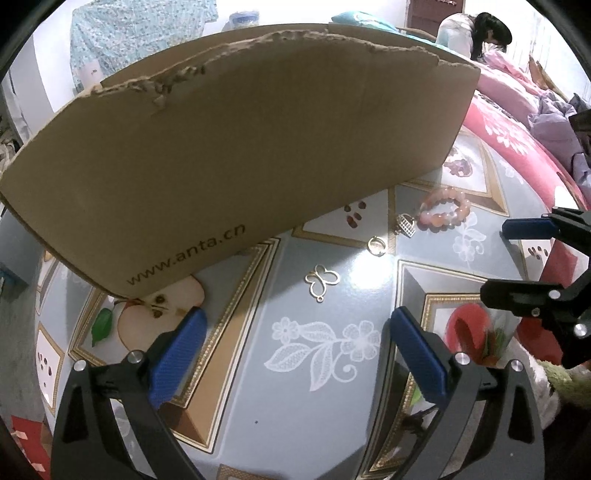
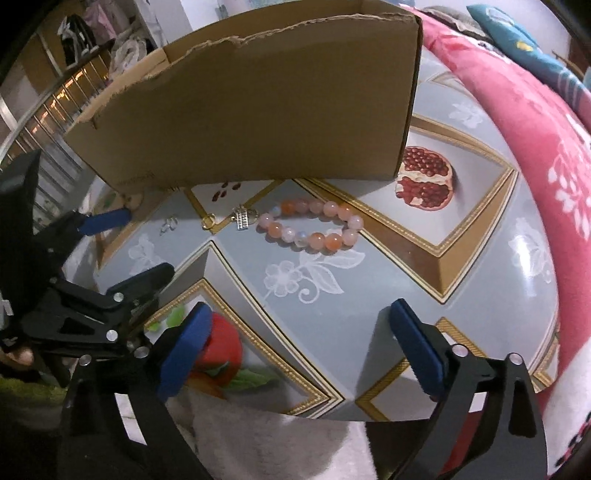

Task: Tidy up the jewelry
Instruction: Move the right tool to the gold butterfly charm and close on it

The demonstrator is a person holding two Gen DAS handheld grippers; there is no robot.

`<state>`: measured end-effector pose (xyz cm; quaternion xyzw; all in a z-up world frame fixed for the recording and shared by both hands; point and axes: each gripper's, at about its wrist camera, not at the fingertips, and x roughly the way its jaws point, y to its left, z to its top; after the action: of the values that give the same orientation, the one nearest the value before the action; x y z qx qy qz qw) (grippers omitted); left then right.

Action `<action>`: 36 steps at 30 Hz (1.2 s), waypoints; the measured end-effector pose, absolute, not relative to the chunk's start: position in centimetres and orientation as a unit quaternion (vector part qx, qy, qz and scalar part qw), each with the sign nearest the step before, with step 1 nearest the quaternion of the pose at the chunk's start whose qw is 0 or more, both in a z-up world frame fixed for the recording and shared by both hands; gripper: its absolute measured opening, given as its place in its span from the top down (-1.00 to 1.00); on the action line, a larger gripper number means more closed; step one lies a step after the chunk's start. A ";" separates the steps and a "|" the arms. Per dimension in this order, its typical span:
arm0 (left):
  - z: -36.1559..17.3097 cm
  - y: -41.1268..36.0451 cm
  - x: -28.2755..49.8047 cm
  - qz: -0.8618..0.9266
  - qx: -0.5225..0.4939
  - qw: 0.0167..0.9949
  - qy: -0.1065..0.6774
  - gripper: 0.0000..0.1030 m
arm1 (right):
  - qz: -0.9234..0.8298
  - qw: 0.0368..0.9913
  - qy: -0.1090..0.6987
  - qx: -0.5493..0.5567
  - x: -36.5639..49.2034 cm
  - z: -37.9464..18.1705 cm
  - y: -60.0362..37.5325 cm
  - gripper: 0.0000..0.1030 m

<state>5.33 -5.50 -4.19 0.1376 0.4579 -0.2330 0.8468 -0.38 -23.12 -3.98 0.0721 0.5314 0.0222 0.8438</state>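
A pink bead bracelet (image 2: 309,226) lies on the patterned table in front of a cardboard box (image 2: 258,110); it also shows in the left wrist view (image 1: 445,213). Left of it lie a silver basket charm (image 2: 242,218) (image 1: 405,224), a gold ring (image 2: 208,221) (image 1: 376,245) and a butterfly pendant (image 1: 322,280) (image 2: 169,225). My left gripper (image 1: 295,354) is open and empty, nearest the butterfly pendant. My right gripper (image 2: 299,347) is open and empty, short of the bracelet. The box (image 1: 229,155) stands behind the jewelry.
The table (image 2: 369,288) has a glossy blue-grey cloth with fruit pictures. A red and pink quilt (image 2: 535,155) lies along its right side. A person (image 1: 476,33) stands at the far back. The table's front edge is just under both grippers.
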 end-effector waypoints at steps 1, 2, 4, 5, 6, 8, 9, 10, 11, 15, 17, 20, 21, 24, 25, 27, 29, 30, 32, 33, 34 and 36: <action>-4.2 -5.5 5.3 -0.233 0.138 0.847 0.457 -0.89 | 0.024 0.844 0.530 0.079 -0.4 -4.0 -23.3 -0.84; -4.2 -5.6 5.3 -0.233 0.137 0.848 0.456 -0.89 | 0.026 0.844 0.528 0.083 -0.4 -4.0 -23.4 -0.84; -4.2 -5.7 5.4 -0.229 0.137 0.847 0.459 -0.90 | 0.032 0.845 0.526 0.088 -0.9 -4.0 -23.6 -0.84; -4.2 -5.7 5.5 -0.229 0.136 0.847 0.461 -0.90 | 0.035 0.846 0.524 0.090 -1.0 -4.0 -23.8 -0.84; -4.2 -5.7 5.5 -0.229 0.136 0.846 0.462 -0.90 | 0.038 0.847 0.522 0.093 -1.1 -4.0 -24.4 -0.84; -4.2 -5.6 5.5 -0.230 0.137 0.846 0.461 -0.90 | 0.048 0.848 0.520 0.091 -1.3 -4.1 -25.3 -0.84; -4.1 -5.5 5.4 -0.229 0.136 0.847 0.460 -0.90 | 0.049 0.847 0.521 0.089 -1.6 -3.8 -25.8 -0.84; -4.1 -5.3 5.4 -0.228 0.135 0.848 0.459 -0.90 | 0.049 0.844 0.526 0.089 -1.7 -3.5 -26.2 -0.84; -4.1 -5.1 5.3 -0.226 0.134 0.849 0.458 -0.90 | 0.053 0.845 0.524 0.096 -1.7 -3.2 -26.2 -0.82; -4.2 -4.2 4.7 -0.222 0.132 0.852 0.454 -0.90 | 0.092 0.874 0.471 0.075 -1.9 -0.2 -24.3 -0.66; -4.2 -3.7 4.5 -0.221 0.131 0.853 0.455 -0.90 | 0.115 0.882 0.452 0.069 -1.4 0.6 -23.3 -0.53; -4.3 -3.1 4.2 -0.219 0.132 0.853 0.455 -0.90 | 0.150 0.877 0.454 0.046 0.2 0.3 -21.6 -0.26; -4.3 -2.9 4.1 -0.219 0.132 0.853 0.454 -0.90 | 0.159 0.874 0.458 0.031 0.8 -0.1 -20.9 -0.15; -4.3 -2.6 4.0 -0.219 0.132 0.853 0.455 -0.90 | 0.189 0.863 0.468 0.006 2.5 -1.0 -19.6 0.06; -4.3 -2.5 3.9 -0.219 0.134 0.853 0.454 -0.90 | 0.199 0.860 0.470 -0.005 3.0 -1.3 -19.2 0.09; -4.4 -2.5 3.8 -0.221 0.137 0.853 0.454 -0.90 | 0.216 0.855 0.470 -0.035 3.4 -1.8 -18.5 0.19; -4.4 -2.3 3.7 -0.222 0.137 0.852 0.454 -0.90 | 0.233 0.849 0.469 -0.062 3.8 -2.3 -17.6 0.20; -4.4 -2.3 3.7 -0.223 0.138 0.851 0.455 -0.90 | 0.241 0.846 0.470 -0.073 3.9 -2.4 -17.4 0.23; -4.4 -2.2 3.6 -0.225 0.139 0.851 0.454 -0.90 | 0.256 0.839 0.472 -0.090 4.3 -2.6 -17.2 0.25; -4.4 -2.2 3.5 -0.226 0.140 0.851 0.452 -0.90 | 0.260 0.836 0.473 -0.097 4.4 -2.7 -17.1 0.26; -4.4 -2.1 3.4 -0.226 0.141 0.851 0.452 -0.90 | 0.263 0.834 0.473 -0.107 4.5 -2.8 -17.0 0.28; -4.4 -2.1 3.3 -0.228 0.144 0.850 0.452 -0.90 | 0.269 0.829 0.475 -0.125 4.9 -3.0 -16.8 0.34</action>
<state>3.34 -2.11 -4.35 0.1436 0.4522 -0.2283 0.8502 4.94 -16.75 -3.00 -0.1246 0.4747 0.2688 0.8288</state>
